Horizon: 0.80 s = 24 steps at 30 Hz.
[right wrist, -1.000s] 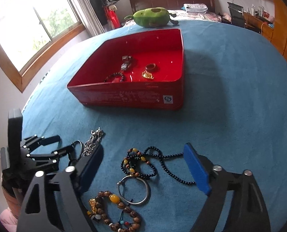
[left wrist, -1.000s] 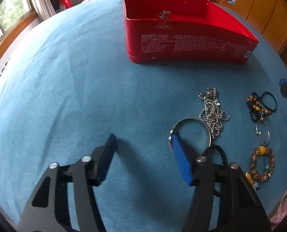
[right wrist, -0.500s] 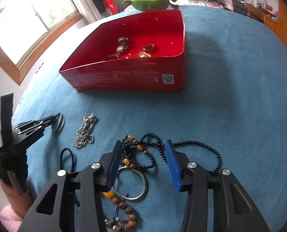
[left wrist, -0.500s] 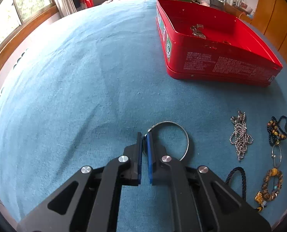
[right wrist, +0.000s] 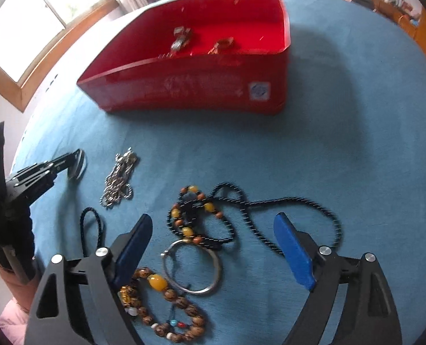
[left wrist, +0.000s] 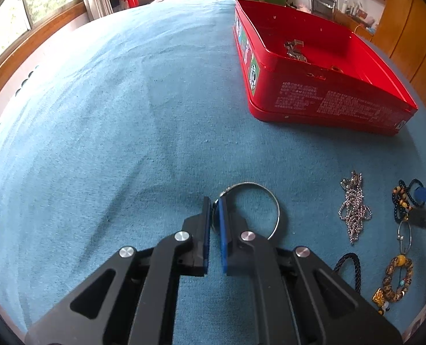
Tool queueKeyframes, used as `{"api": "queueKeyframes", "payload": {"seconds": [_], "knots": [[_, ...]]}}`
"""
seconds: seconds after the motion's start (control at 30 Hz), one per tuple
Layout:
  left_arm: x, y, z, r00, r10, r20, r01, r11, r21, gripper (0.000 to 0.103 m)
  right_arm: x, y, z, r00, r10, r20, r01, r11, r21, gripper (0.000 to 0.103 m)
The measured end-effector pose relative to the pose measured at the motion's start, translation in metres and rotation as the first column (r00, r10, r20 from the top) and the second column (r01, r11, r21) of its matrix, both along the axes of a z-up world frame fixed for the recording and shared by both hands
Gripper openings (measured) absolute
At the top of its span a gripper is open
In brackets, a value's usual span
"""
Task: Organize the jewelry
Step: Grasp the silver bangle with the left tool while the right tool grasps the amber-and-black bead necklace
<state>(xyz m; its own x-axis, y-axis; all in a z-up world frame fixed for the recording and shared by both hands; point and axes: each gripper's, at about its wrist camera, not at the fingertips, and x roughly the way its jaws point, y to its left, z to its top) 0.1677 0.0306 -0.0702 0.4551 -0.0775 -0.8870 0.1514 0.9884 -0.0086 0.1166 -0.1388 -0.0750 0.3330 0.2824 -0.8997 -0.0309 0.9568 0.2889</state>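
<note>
1. The left gripper (left wrist: 213, 205) has its jaws pressed together on the near rim of a silver bangle (left wrist: 266, 198). The rest of that hoop sticks out past the tips, to the camera's right, over the blue bedspread (left wrist: 103, 132).

2. The right gripper (right wrist: 213, 247) has its jaws spread and opening, and nothing is pinched. Between them lie a thin silver hoop (right wrist: 193, 270) and, just beyond it, a tangle of amber and dark beads (right wrist: 195, 212). A wooden bead bracelet (right wrist: 167, 310) lies against its left pad.

3. The landmark is the red tin (left wrist: 322, 86). From the pinched bangle it lies ahead and to the right, well apart, with its long near wall facing the jewelry. A few small pieces already rest inside it.

4. Between the tin and the right gripper, a black bead strand (right wrist: 293, 204) trails out to the right, and its long run lies roughly along the tin's near wall.

5. To the left of the tangle lie a silver chain (right wrist: 119, 178) and a dark cord loop (right wrist: 90, 230), both nearer to the left gripper.

6. I judge the next carry belongs to the left gripper, since it already holds a piece; the bangle must clear the tin's near wall before release.
</note>
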Motion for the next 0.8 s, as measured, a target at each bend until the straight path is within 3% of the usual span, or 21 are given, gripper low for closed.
{"api": "queueKeyframes", "payload": {"seconds": [0.1,0.17,0.33,0.43,0.57,0.8], "knots": [[0.001,0.001,-0.001,1.0,0.0,0.001,0.0,1.0,-0.001,0.006,0.003,0.007,-0.002,1.0,-0.006,0.021,0.006,0.999,-0.04,0.078],[0.001,0.001,-0.001,1.0,0.001,0.001,-0.001,1.0,-0.002,0.006,0.005,0.009,-0.001,0.999,-0.012,0.035,0.014,0.998,-0.067,0.051],[0.001,0.002,0.001,1.0,0.005,0.01,-0.005,1.0,-0.004,0.005,0.008,0.009,-0.002,0.999,0.009,0.053,-0.007,0.999,-0.046,0.016],[-0.001,0.0,0.001,1.0,0.001,0.018,-0.001,1.0,-0.007,0.003,0.011,0.007,-0.002,0.998,0.007,0.063,-0.006,1.0,-0.017,0.011],[0.0,0.006,0.002,1.0,0.011,0.015,-0.01,0.998,-0.062,0.001,0.008,-0.006,0.01,0.995,-0.001,0.096,-0.009,0.995,0.095,0.009],[-0.001,0.014,0.014,0.999,0.018,0.029,-0.015,0.993,-0.119,0.001,0.001,-0.016,0.039,0.985,-0.017,0.174,-0.003,0.993,0.117,0.008]]}}
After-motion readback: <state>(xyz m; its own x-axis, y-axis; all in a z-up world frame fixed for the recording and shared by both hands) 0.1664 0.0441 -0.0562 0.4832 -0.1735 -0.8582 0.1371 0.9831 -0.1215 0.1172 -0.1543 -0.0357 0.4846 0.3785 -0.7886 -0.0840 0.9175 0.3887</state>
